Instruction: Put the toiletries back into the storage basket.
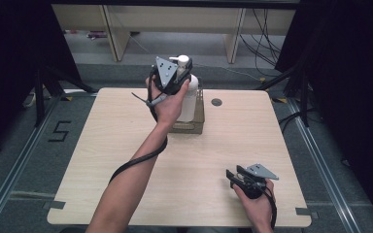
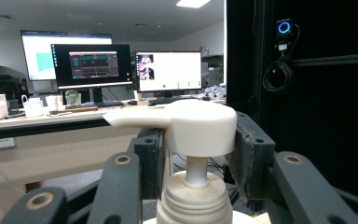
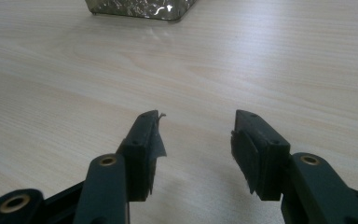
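Observation:
A white pump bottle (image 1: pixel 191 97) stands upright in a small clear tray (image 1: pixel 189 128) at the far middle of the table. My left gripper (image 1: pixel 179 67) is held level at the bottle's top, shut on the white pump head (image 2: pixel 193 125). In the left gripper view both black pads press on the head's sides, above the ribbed collar (image 2: pixel 194 198), and the spout points left. My right gripper (image 1: pixel 233 176) rests low at the front right of the table. Its jaws stand open (image 3: pixel 196 140) with bare wood between them.
The light wooden table (image 1: pixel 116 160) has a round cable hole (image 1: pixel 216 102) right of the tray. The tray's shiny edge (image 3: pixel 140 8) lies ahead of the right gripper. Beyond the table are a desk with monitors (image 2: pixel 121 70) and dark curtains.

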Motion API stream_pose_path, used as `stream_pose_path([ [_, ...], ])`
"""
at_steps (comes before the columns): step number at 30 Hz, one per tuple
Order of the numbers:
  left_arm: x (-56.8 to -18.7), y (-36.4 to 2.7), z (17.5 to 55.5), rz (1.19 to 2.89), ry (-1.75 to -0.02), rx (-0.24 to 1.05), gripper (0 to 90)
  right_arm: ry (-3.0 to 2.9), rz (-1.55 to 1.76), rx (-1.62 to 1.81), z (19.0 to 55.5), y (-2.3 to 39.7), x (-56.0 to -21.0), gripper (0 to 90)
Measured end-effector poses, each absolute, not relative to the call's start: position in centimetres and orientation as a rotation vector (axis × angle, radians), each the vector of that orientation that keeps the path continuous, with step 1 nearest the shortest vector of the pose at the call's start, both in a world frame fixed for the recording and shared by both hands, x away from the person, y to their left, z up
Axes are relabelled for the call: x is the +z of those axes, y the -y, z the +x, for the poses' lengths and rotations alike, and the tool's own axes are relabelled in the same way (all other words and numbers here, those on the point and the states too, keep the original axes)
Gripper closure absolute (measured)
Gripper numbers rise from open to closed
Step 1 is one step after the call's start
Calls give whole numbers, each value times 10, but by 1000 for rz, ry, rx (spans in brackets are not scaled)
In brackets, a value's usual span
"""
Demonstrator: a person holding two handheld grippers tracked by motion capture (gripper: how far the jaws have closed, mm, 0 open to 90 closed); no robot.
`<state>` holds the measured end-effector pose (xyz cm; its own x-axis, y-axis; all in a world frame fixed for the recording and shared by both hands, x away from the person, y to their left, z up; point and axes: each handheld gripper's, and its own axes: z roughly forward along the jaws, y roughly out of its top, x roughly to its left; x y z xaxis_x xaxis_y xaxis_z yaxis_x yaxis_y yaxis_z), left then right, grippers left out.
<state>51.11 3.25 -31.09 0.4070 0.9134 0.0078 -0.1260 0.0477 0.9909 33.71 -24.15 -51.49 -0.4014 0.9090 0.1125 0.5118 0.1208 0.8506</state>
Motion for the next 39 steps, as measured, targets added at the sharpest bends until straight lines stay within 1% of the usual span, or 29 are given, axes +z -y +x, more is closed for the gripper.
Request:
stream_pose_path([
  [7, -317, -31, 519, 1279, -829, 944, 590, -1973, 1372, 1186, 336, 242, -514, 516],
  [8, -318, -31, 520, 1283, -831, 944, 589, -1974, 1429, 1201, 334, 239, -513, 516],
  [12, -320, -29, 525, 1285, -833, 946, 589, -1977, 1371, 1187, 336, 242, -514, 516],
  [13, -320, -30, 527, 1293, -819, 956, 590, -1975, 1417, 1200, 335, 240, -514, 516],
  [22, -325, -25, 538, 1294, -841, 945, 590, -1974, 1359, 1185, 336, 242, -514, 515],
  [35, -332, -23, 553, 1321, -845, 955, 589, -1980, 1361, 1188, 336, 242, -514, 514],
  [39, -334, -21, 556, 1323, -863, 946, 589, -1981, 1409, 1202, 334, 240, -514, 514],
])
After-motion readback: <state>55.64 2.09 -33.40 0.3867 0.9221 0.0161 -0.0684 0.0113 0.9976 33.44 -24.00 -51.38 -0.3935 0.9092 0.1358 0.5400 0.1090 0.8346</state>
